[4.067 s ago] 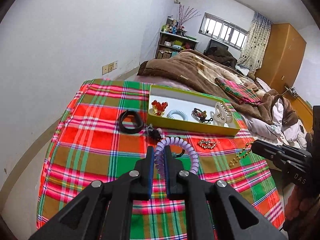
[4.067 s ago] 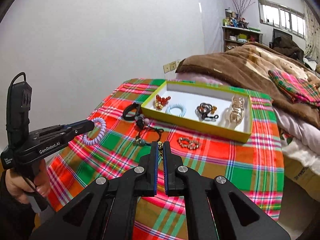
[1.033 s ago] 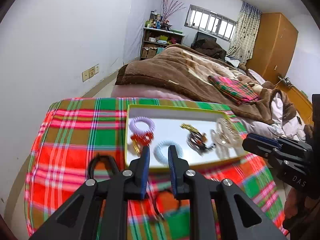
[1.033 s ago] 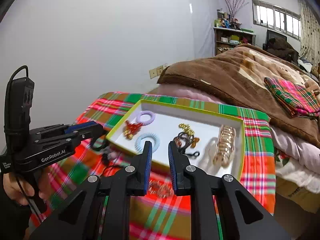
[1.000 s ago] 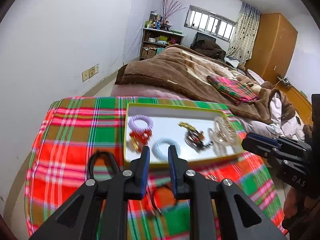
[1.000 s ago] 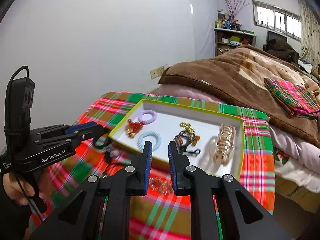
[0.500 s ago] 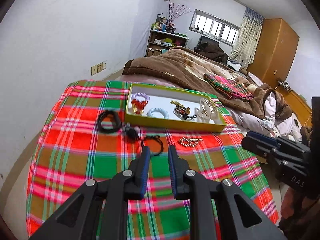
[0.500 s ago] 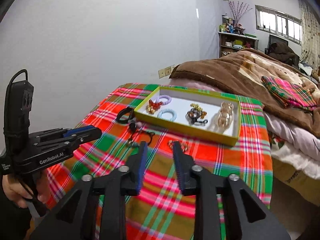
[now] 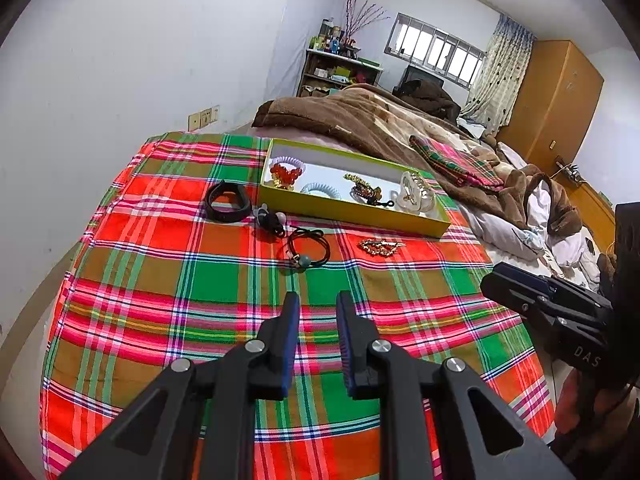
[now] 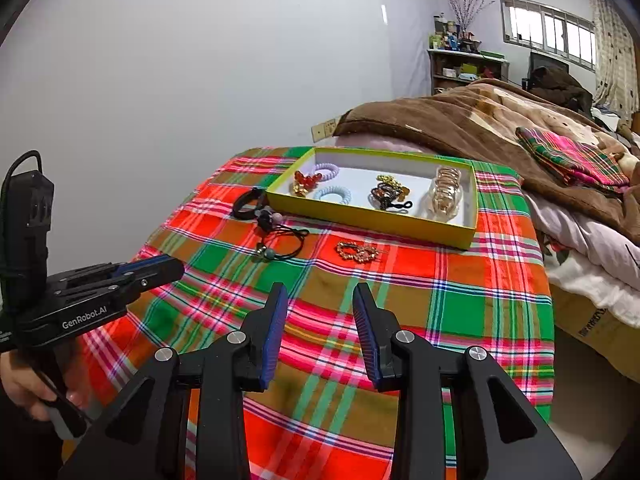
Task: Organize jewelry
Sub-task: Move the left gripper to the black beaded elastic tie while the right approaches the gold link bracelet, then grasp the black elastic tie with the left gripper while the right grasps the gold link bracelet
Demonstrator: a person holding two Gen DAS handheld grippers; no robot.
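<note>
I hold my left gripper (image 9: 316, 304) and right gripper (image 10: 318, 296) above a plaid cloth (image 9: 168, 280), both with fingers apart and empty. At twelve o'clock sits a green tray (image 9: 348, 216) holding hair ties and bracelets. Just before it lie a black band (image 9: 227, 201), a black cord (image 9: 309, 244) and a gold chain (image 9: 378, 246).

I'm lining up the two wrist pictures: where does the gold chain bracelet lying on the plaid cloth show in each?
Left wrist: gold chain bracelet right of centre, just before the tray's near right corner.
Right wrist: same bracelet near centre, above the open fingers.
Shared landmark: yellow-green tray.
</note>
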